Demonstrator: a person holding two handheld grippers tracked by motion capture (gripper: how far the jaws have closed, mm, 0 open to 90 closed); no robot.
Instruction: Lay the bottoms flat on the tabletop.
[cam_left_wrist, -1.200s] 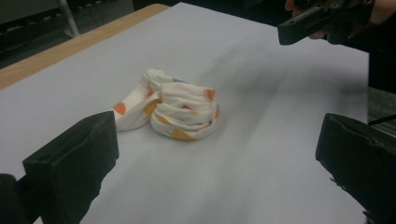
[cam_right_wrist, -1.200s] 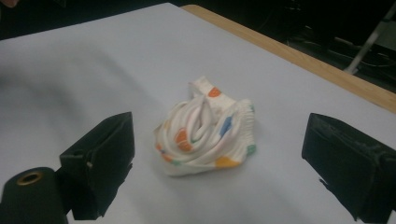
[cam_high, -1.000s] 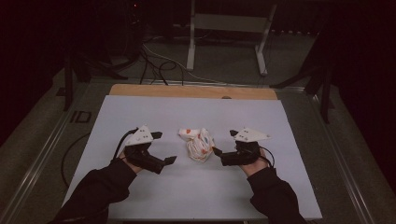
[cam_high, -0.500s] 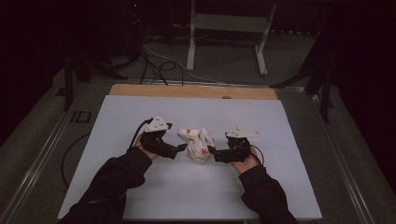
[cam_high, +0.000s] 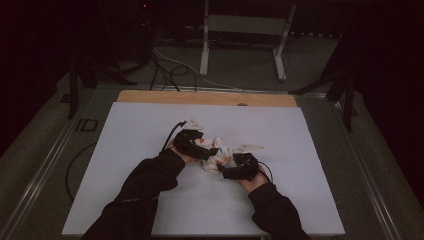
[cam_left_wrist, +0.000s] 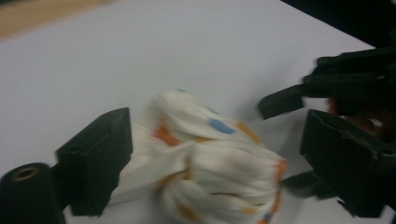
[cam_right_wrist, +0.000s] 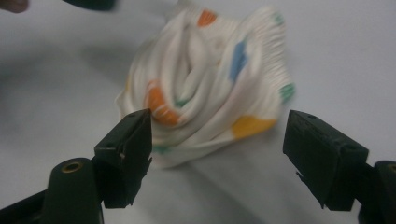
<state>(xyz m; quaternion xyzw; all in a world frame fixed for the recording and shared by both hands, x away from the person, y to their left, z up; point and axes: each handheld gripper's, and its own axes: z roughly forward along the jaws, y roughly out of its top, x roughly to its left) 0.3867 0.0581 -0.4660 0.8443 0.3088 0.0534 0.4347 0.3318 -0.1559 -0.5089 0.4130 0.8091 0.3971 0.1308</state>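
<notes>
Mid-desk (cam_high: 125, 150), our left gripper (cam_high: 214, 151) and right gripper (cam_high: 223, 173), jaws closing yet wide, flank the bundled cloth (cam_high: 218, 157).

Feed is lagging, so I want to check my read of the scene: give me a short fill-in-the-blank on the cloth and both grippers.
1. The bundled cloth lies on the white ____.
2. The cloth is white with orange, blue, green and ____ spots.
3. The left gripper and the right gripper both have their jaws ____ around the cloth.
4. Beyond the white table, its far edge is a strip of ____.

Missing words: table; yellow; open; wood
</notes>
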